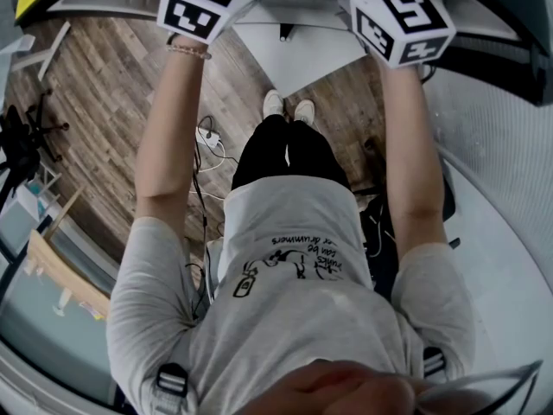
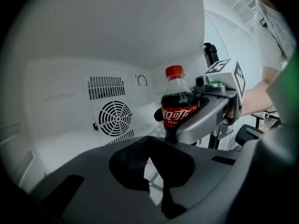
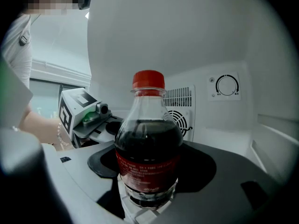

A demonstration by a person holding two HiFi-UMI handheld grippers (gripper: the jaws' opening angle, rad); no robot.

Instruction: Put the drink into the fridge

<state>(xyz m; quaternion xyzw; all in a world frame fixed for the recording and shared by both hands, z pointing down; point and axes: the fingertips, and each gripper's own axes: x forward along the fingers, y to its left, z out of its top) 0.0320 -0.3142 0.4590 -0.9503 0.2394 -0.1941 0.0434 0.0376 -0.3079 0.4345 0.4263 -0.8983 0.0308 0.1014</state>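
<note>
A cola bottle (image 3: pixel 148 157) with a red cap and red label stands upright inside the white fridge, and my right gripper (image 3: pixel 148 174) is shut on its lower body. In the left gripper view the same bottle (image 2: pixel 178 107) sits in the right gripper (image 2: pixel 205 113), in front of the fridge's back wall. My left gripper (image 2: pixel 148 141) is shut with nothing in it, its pads meeting at the tips, to the left of the bottle. The bottle's base is hidden. The head view shows only the two marker cubes, left (image 1: pixel 203 3) and right (image 1: pixel 402 24), at arm's length.
On the fridge's back wall are a round fan grille (image 2: pixel 114 117) and a dial (image 3: pixel 227 86). A white wire shelf (image 2: pixel 156 171) lies under the grippers. The fridge ceiling is close overhead. Cables (image 1: pixel 207 141) lie on the wooden floor by the person's feet.
</note>
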